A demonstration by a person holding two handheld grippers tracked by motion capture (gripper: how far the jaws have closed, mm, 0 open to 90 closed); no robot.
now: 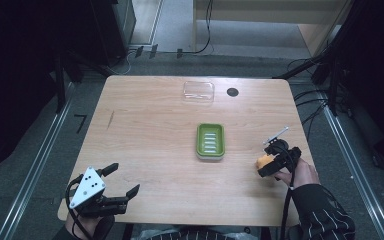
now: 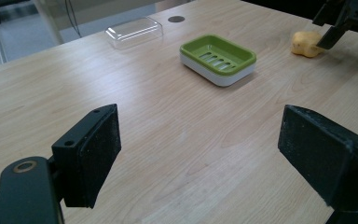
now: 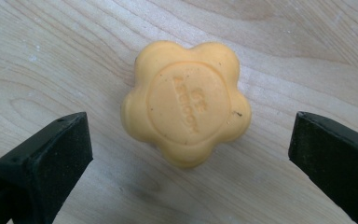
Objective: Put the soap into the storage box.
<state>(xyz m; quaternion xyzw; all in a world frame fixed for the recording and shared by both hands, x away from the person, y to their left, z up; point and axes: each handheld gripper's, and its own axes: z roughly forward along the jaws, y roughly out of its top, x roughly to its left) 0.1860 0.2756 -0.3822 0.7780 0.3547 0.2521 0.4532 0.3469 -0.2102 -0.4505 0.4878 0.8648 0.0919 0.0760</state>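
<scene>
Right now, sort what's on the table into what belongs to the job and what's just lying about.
In the job:
- orange flower-shaped soap, lying between the open jaws of the right claw
- green soap dish, probably where the soap goes

Lying about:
- clear plastic lid at the far edge
- left claw, open and idle over the near left corner

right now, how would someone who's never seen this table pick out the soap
Start at the wooden table and find the green soap dish at its middle. Look toward the right edge, where the right gripper hangs open over the soap: a yellow-orange, flower-shaped bar with stamped lettering.
</scene>
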